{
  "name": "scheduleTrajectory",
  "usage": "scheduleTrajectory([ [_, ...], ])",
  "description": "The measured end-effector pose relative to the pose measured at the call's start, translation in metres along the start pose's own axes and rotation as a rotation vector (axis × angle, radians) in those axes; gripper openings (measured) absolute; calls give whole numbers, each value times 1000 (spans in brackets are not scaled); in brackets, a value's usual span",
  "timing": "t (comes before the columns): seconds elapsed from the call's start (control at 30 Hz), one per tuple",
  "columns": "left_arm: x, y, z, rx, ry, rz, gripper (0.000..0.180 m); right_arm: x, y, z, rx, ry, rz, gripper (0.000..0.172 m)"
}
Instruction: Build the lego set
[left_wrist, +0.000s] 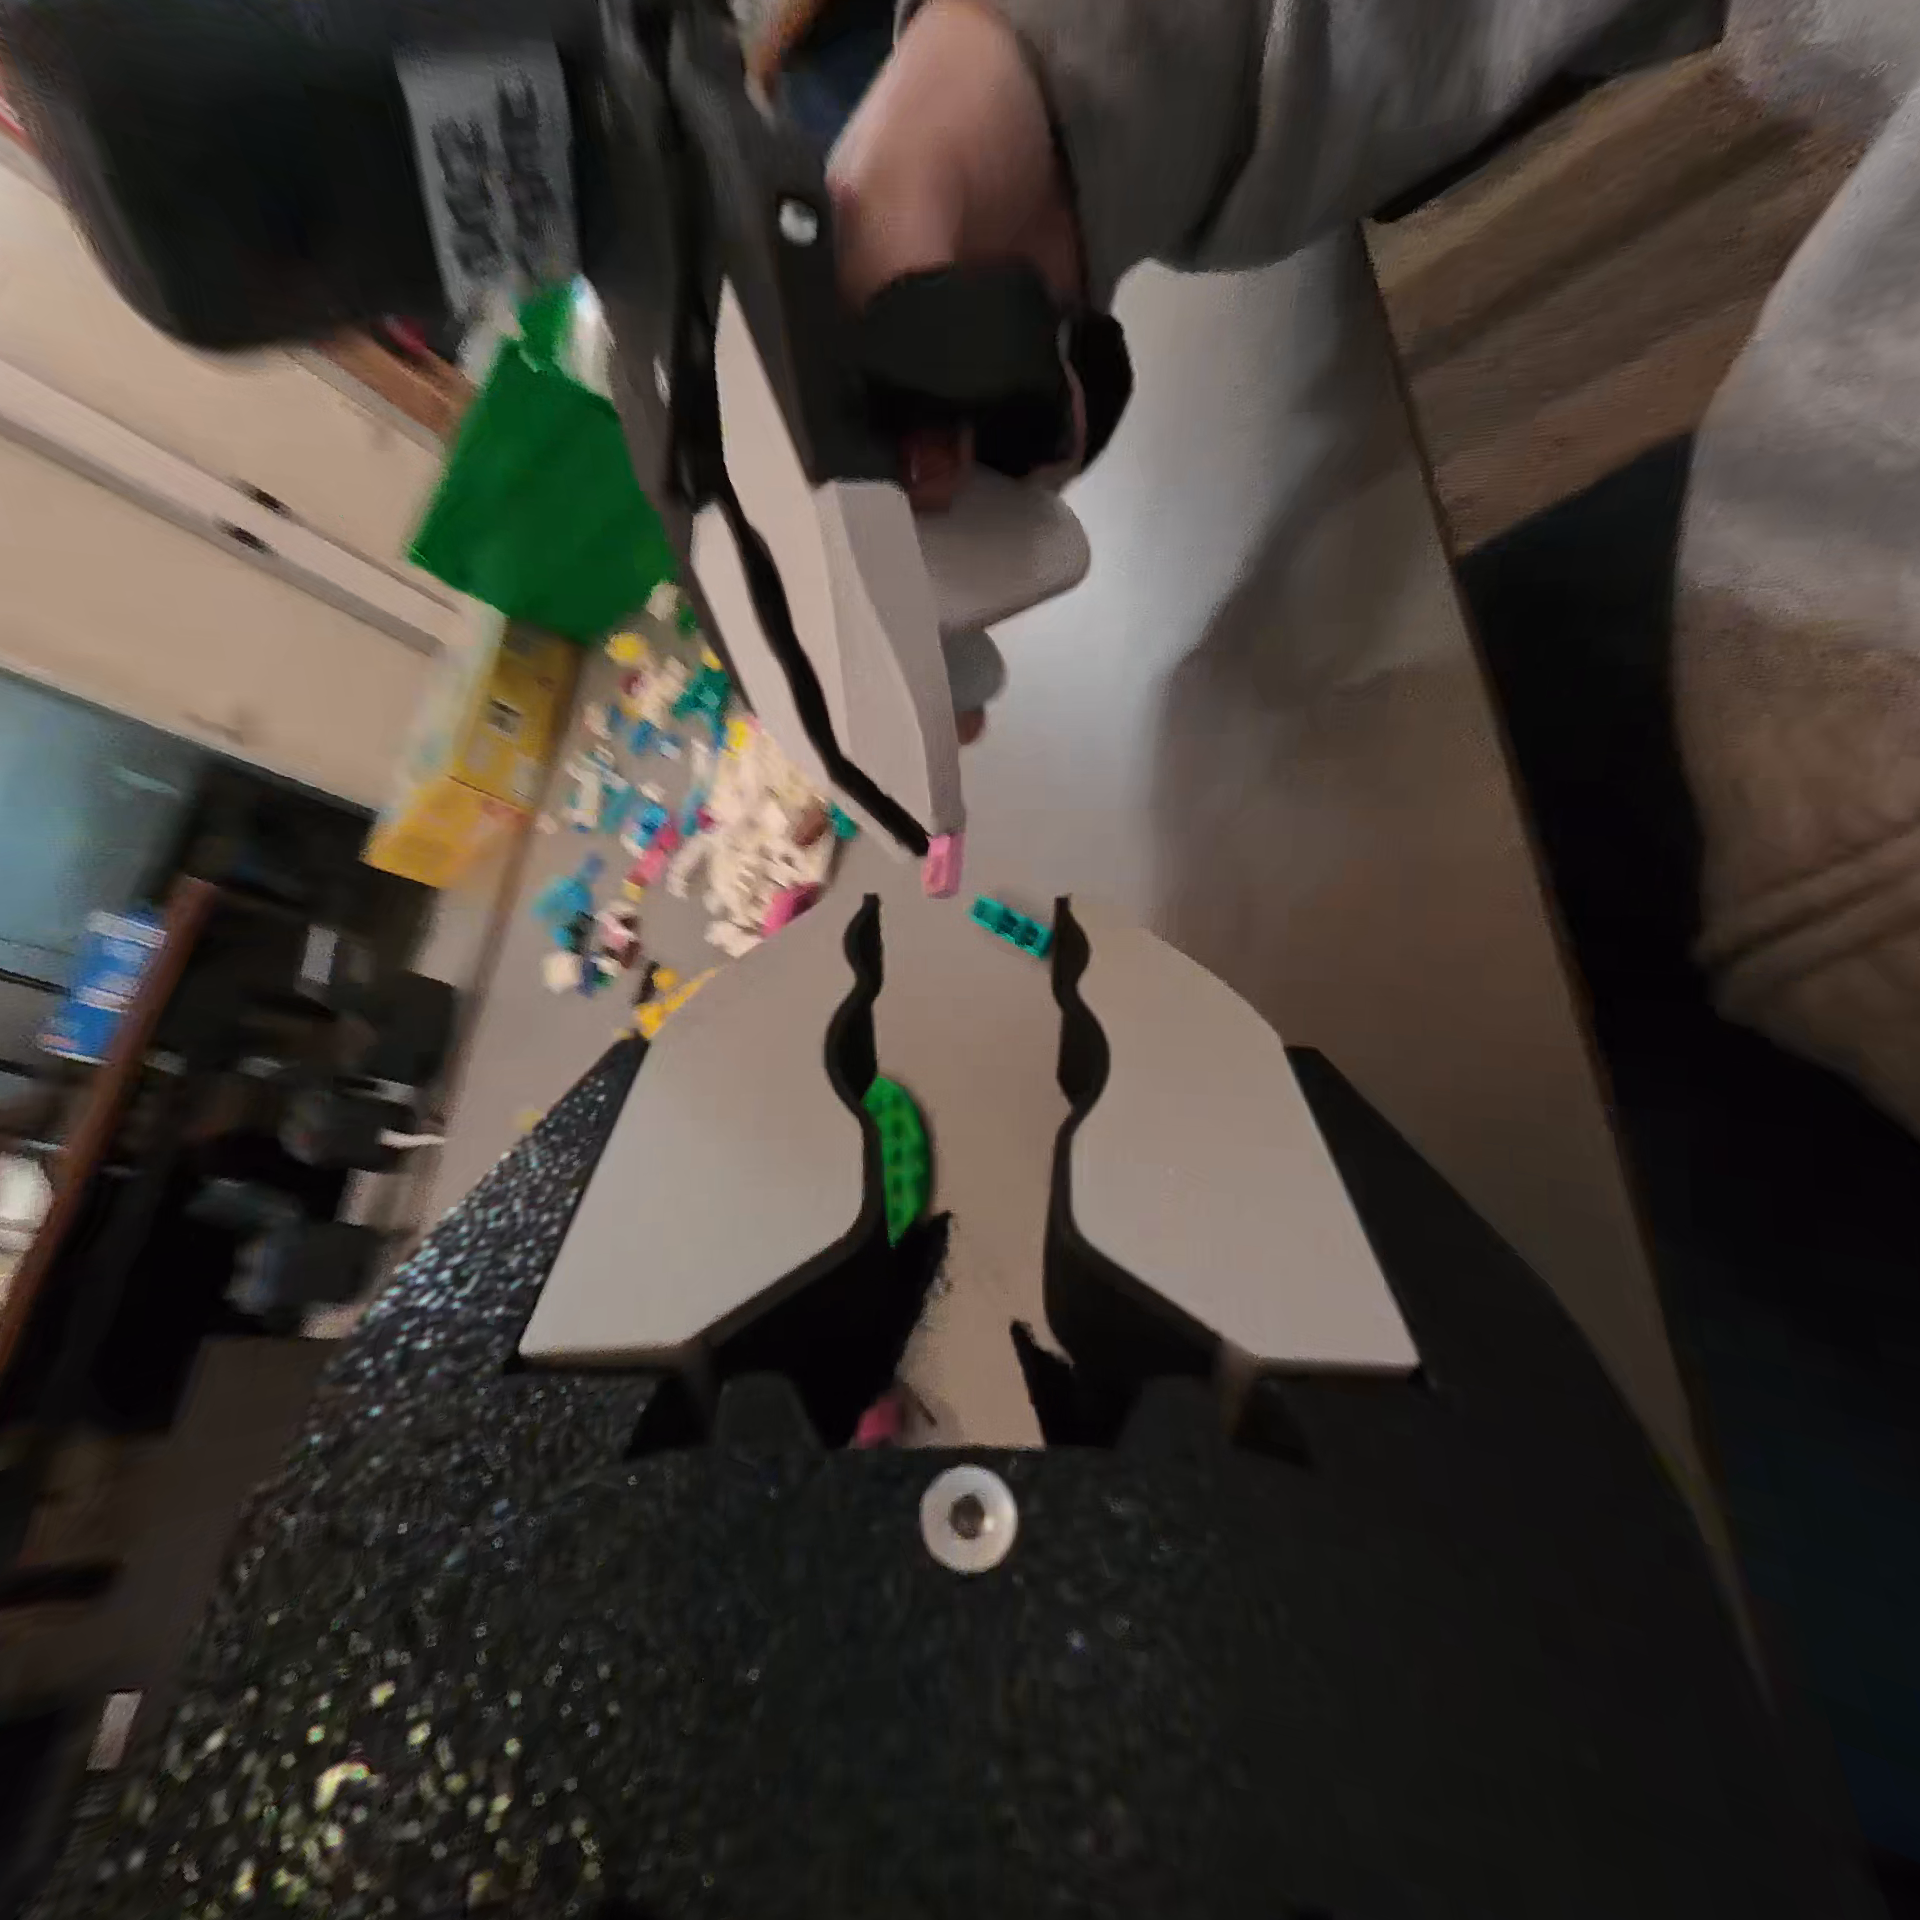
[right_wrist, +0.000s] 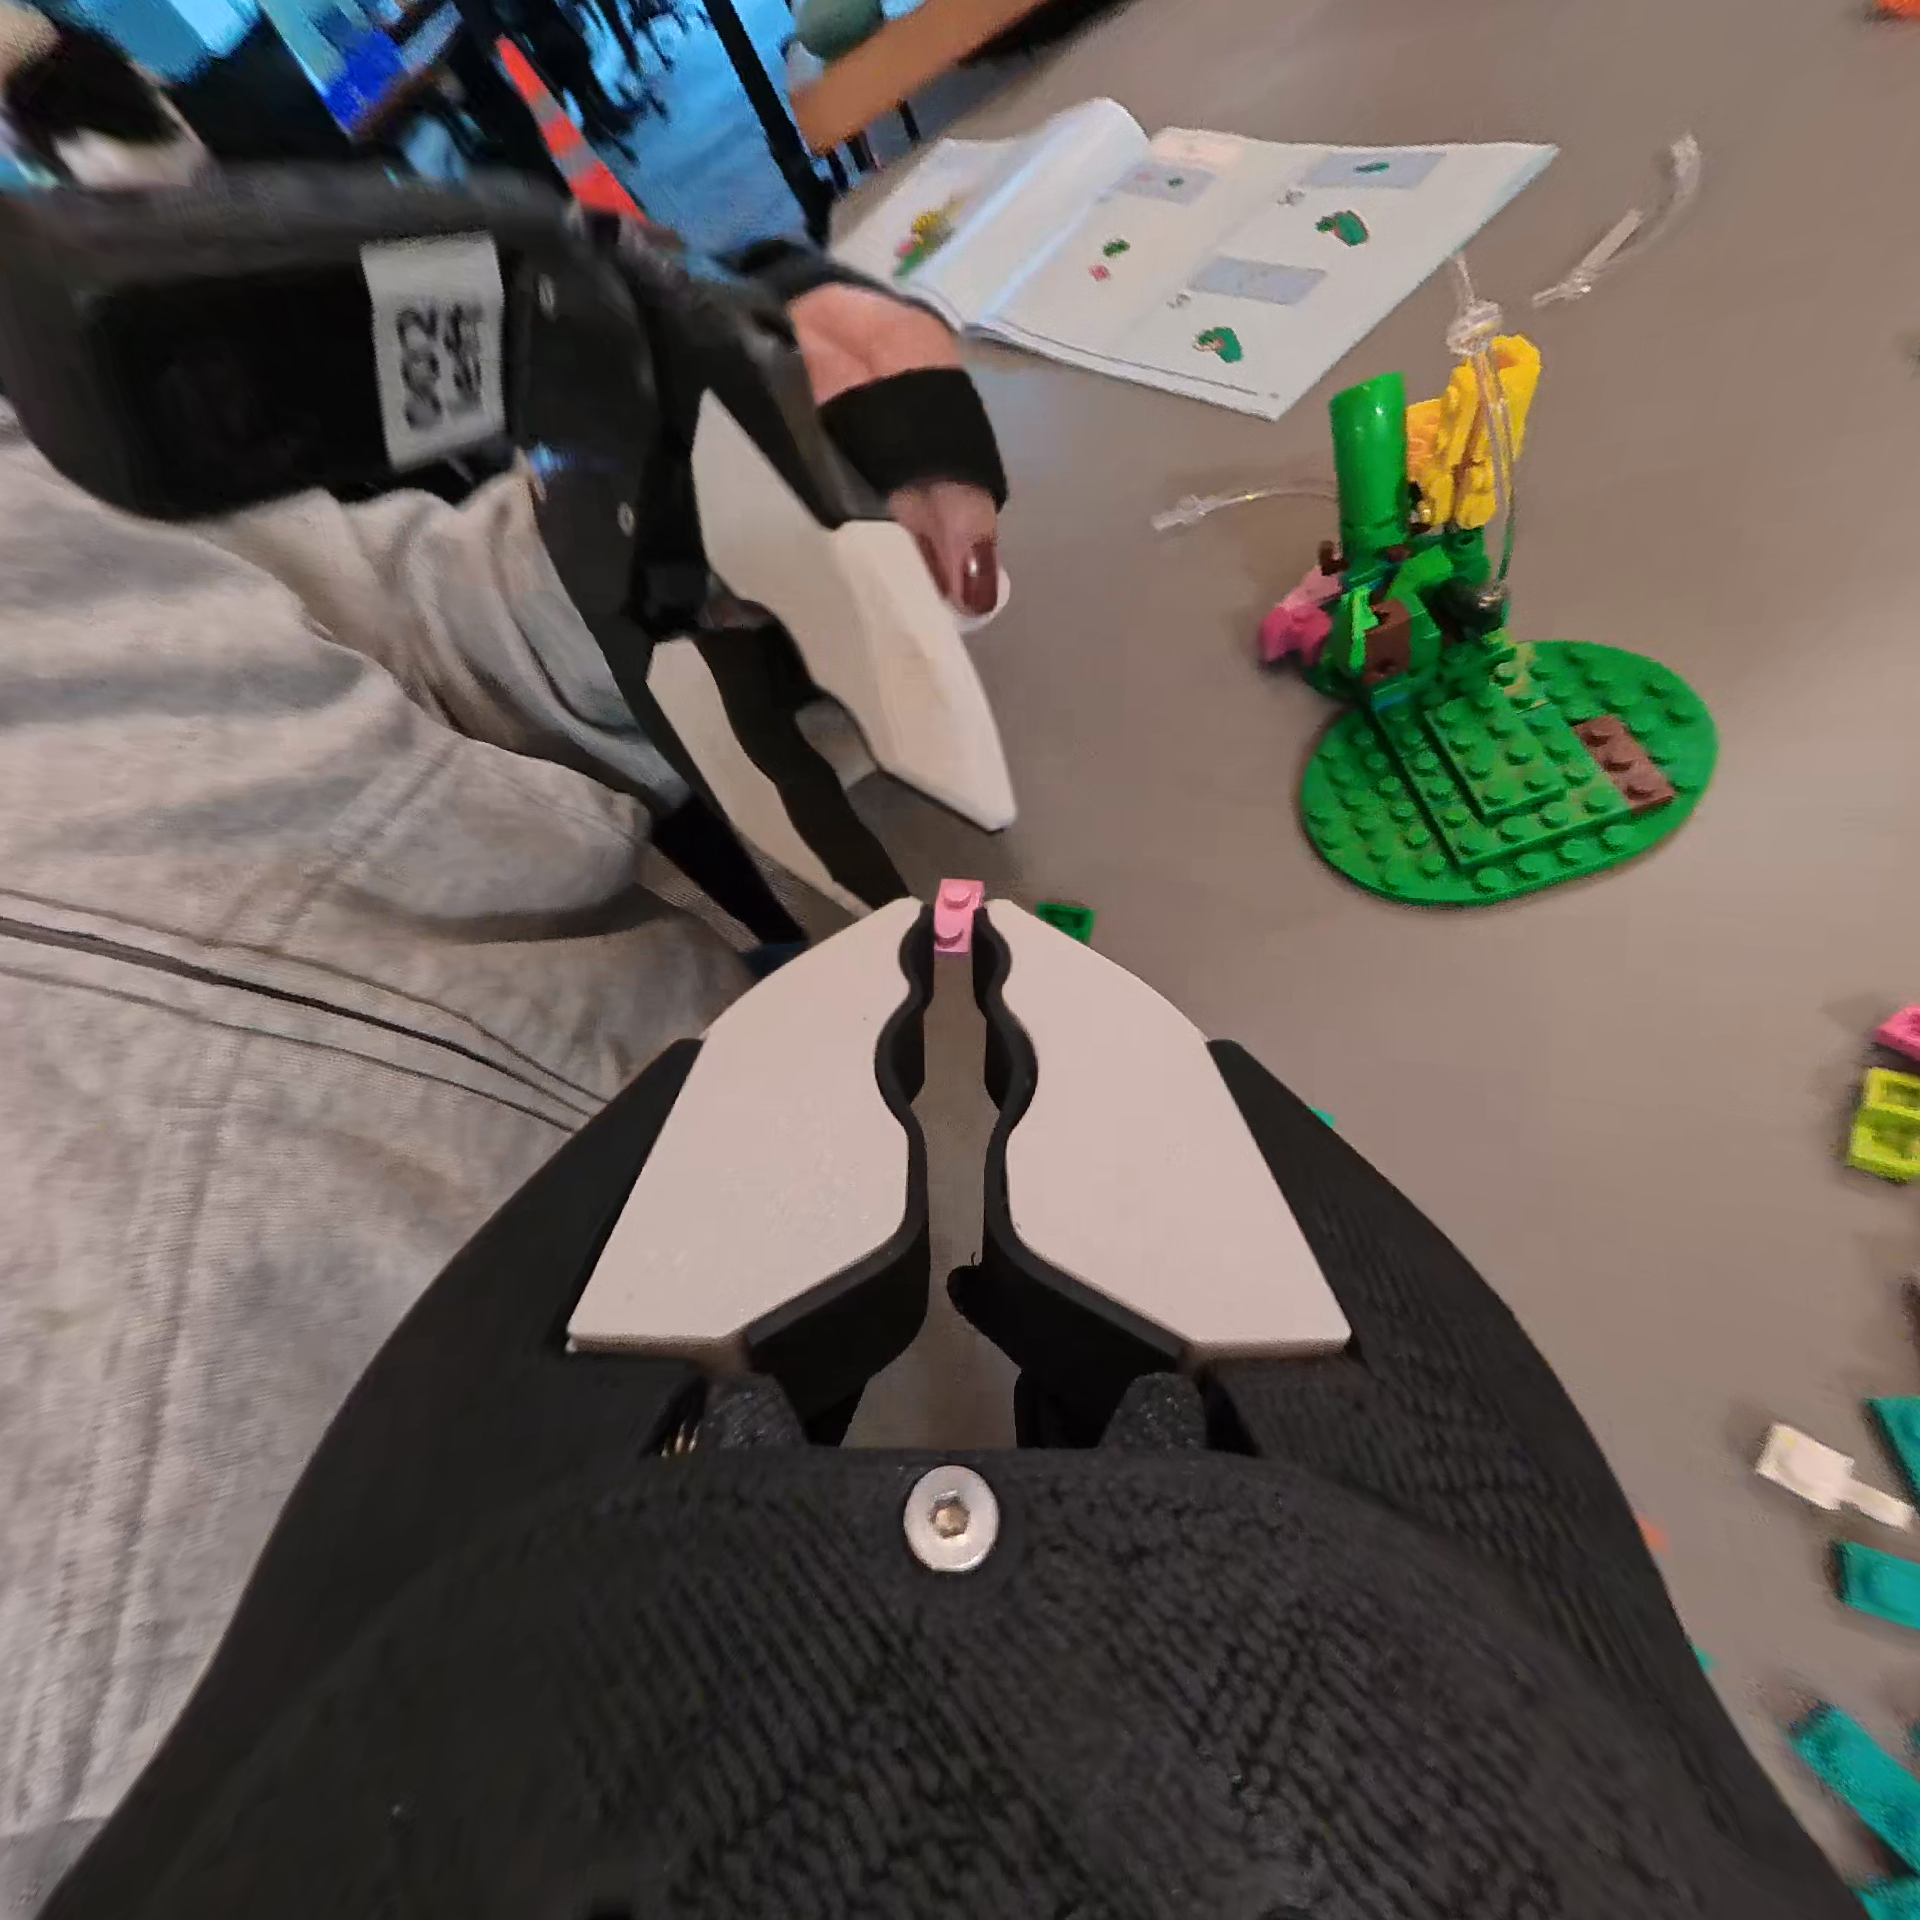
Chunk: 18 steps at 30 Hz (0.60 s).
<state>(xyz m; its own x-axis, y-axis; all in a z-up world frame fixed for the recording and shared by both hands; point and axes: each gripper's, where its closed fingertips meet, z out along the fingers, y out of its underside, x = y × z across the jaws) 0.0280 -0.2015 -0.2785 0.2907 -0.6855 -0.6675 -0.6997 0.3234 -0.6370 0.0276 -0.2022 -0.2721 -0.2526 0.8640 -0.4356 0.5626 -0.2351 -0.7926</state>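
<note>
Right wrist view: the right gripper (right_wrist: 958, 928) pinches a small pink brick (right_wrist: 957, 914) at its fingertips, lifted above the grey table (right_wrist: 1455, 1091). The left gripper (left_wrist: 966, 914) gapes empty near the table's front edge, just beside a teal brick (left_wrist: 1010, 925).

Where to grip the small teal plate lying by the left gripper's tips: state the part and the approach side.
Grip the teal plate across its two long edges, coming down from above. It lies flat and thin on the grey table, apart from other bricks, so only its narrow width fits between the fingers. The left gripper stands open beside it.
</note>
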Motion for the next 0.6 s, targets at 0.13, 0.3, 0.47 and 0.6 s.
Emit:
scheduleTrajectory([
  [0.13,0,-9,4,24,-78,89,16,-9,-2,-5,50,-119,124,5],
  [0.3,0,-15,6,43,-101,76,4,-13,4,-6,50,-150,151,4],
  [0.47,10,-1,15,-65,49,-196,4,-4,3,-14,80,-43,-9,19],
  [0.6,22,3,19,-127,229,-461,4,-1,20,-13,-84,146,-342,17],
])
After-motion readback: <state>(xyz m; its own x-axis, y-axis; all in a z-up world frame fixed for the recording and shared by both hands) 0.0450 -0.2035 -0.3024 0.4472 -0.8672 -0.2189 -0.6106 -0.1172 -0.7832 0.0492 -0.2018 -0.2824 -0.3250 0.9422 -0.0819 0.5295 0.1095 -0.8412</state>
